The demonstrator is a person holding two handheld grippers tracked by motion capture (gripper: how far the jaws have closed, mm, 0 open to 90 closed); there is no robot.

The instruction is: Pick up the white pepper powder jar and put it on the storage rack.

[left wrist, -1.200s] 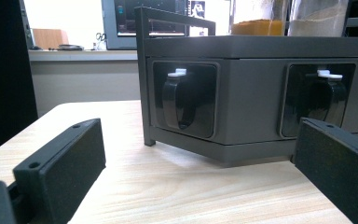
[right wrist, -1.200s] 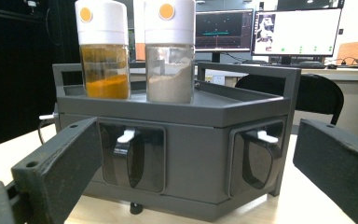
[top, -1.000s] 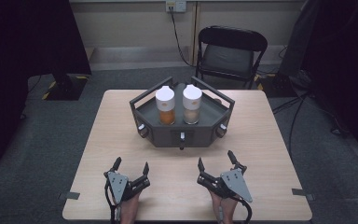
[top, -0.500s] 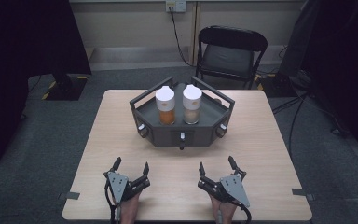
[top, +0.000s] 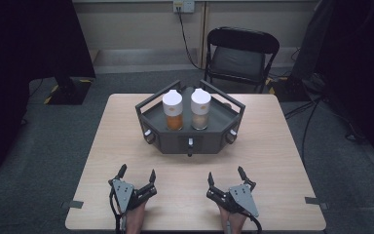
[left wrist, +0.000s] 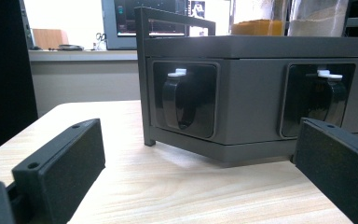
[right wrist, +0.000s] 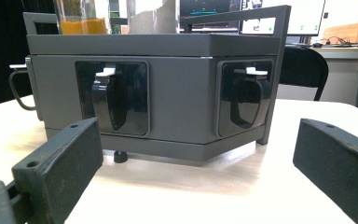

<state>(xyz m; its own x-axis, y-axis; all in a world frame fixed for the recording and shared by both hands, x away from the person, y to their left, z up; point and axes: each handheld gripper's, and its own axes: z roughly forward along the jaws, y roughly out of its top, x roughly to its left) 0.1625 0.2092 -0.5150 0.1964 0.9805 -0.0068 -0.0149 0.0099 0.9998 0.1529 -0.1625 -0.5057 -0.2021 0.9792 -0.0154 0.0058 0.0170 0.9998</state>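
A dark grey angular tray [top: 214, 139] stands at the middle of the table. It holds two white-lidded jars, one with orange contents [top: 173, 111] and one with beige contents [top: 200, 109]. My left gripper [top: 137, 171] rests near the table's front edge, open, with nothing between its jaws. My right gripper [top: 225, 174] is beside it, also open and empty. In the left gripper view the open gripper [left wrist: 199, 145] faces the tray's front wall [left wrist: 251, 93] and its black latch [left wrist: 181, 100]. In the right gripper view the open gripper [right wrist: 198, 145] faces the same tray [right wrist: 182, 88].
The light wooden table [top: 272, 161] has bare room on both sides of the tray and between tray and grippers. A black folding chair [top: 241, 56] stands behind the far edge. Dark curtains hang left and right; cables run over the floor at right.
My right gripper has slid slightly back toward the table's front edge. The left gripper, the tray and the jars have stayed in place.
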